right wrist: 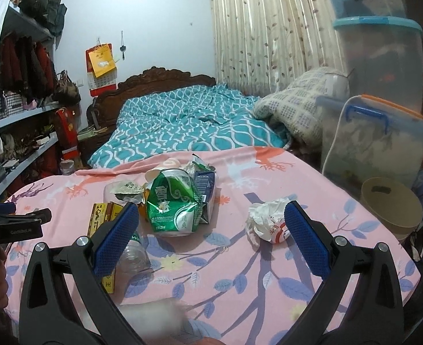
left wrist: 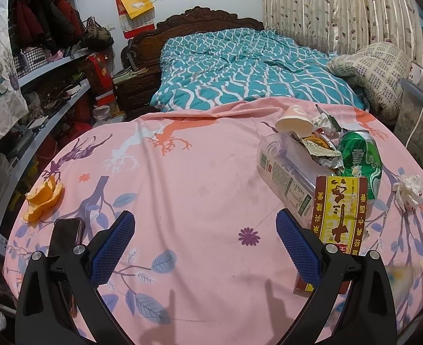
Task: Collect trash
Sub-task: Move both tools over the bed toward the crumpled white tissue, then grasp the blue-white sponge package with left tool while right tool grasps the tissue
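A pink leaf-printed cloth (left wrist: 200, 189) covers the tabletop, and a dark phone (left wrist: 66, 234) lies near its left edge. Beyond stands a bed with a teal patterned quilt (left wrist: 240, 72) and carved wooden headboard (left wrist: 200, 18) — a checked blanket (left wrist: 372, 69) bunched at its right side. Floral curtains (left wrist: 338, 8) hang behind; cluttered shelves (left wrist: 53, 92) line the left wall, clear storage boxes (right wrist: 381, 66) stack at right.

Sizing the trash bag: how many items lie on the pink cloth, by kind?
Green can: 1
Plastic bottle: 1
Paper cup: 1
Crumpled tissue: 1
Yellow-red box: 1
Orange peel: 1
Phone: 1
Crumpled wrappers: uncountable
Total: 7, plus wrappers
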Demonstrator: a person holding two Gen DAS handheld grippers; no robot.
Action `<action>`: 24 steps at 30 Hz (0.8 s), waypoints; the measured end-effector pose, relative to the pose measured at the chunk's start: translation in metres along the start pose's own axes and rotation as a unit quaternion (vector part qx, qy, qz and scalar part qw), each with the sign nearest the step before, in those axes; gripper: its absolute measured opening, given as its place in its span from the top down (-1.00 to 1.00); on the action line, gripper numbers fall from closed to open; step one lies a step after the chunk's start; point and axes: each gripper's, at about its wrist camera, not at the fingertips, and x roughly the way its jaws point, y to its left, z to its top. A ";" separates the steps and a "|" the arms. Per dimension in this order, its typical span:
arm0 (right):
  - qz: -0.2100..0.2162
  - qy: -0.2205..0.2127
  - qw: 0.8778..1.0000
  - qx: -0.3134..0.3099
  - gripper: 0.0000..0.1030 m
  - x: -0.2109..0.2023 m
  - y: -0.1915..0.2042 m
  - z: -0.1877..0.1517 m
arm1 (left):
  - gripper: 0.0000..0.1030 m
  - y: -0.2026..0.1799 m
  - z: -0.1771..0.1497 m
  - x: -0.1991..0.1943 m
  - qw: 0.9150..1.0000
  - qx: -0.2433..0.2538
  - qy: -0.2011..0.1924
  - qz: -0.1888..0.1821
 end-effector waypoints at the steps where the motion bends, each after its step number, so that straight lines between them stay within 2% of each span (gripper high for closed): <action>1: 0.002 0.001 1.000 -0.001 -0.94 0.000 0.000 0.000 | -0.83 0.000 0.000 0.000 1.000 0.000 0.001 0.000; 6: 0.009 0.014 1.000 -0.004 -0.93 0.005 0.001 -0.002 | -0.83 -0.001 0.000 0.002 1.000 0.001 0.005 -0.001; 8: 0.011 0.018 1.000 -0.002 -0.85 0.007 0.000 -0.003 | -0.83 -0.001 0.001 0.003 1.000 0.001 0.005 -0.002; 11: 0.016 0.033 0.999 0.005 -0.49 0.012 -0.004 -0.005 | -0.83 -0.002 0.001 0.003 1.000 0.001 0.007 -0.004; 13: 0.031 0.057 0.998 0.013 -0.05 0.018 -0.009 -0.006 | -0.83 -0.002 0.000 0.003 1.000 0.000 0.010 -0.017; 15: 0.057 0.082 0.994 0.032 0.07 0.025 -0.022 -0.008 | -0.83 -0.002 0.000 0.002 0.999 0.000 0.007 -0.039; 20: 0.076 0.118 0.988 0.066 0.07 0.024 -0.046 -0.022 | -0.82 -0.011 -0.012 -0.003 0.995 0.031 0.000 -0.094; 22: 0.076 0.126 0.987 0.059 0.07 0.020 -0.050 -0.029 | -0.81 -0.016 -0.020 -0.011 0.989 0.044 -0.005 -0.145; 24: 0.067 0.124 0.989 0.035 0.07 0.013 -0.052 -0.035 | -0.80 -0.024 -0.027 -0.022 0.976 0.065 -0.004 -0.207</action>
